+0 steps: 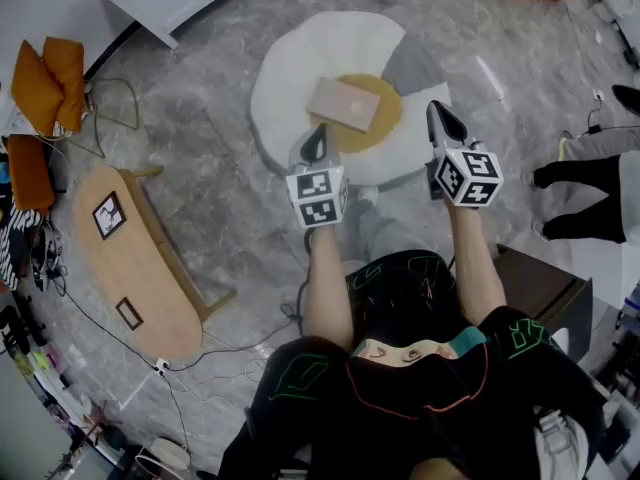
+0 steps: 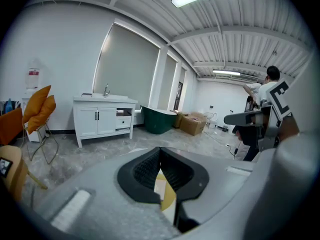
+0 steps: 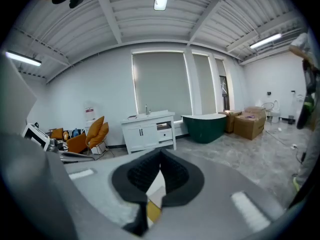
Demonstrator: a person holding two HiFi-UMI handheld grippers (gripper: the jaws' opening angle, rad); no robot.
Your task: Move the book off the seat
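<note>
jaws pressed together on both, nothing in them: left gripper (image 1: 317,138) and right gripper (image 1: 438,116) hover on the near side of the book (image 1: 343,103). it lies flat on the round yellow seat (image 1: 388,120). probably light, stiff and thin, so pinch its near edge. no readable print on the cover.
</note>
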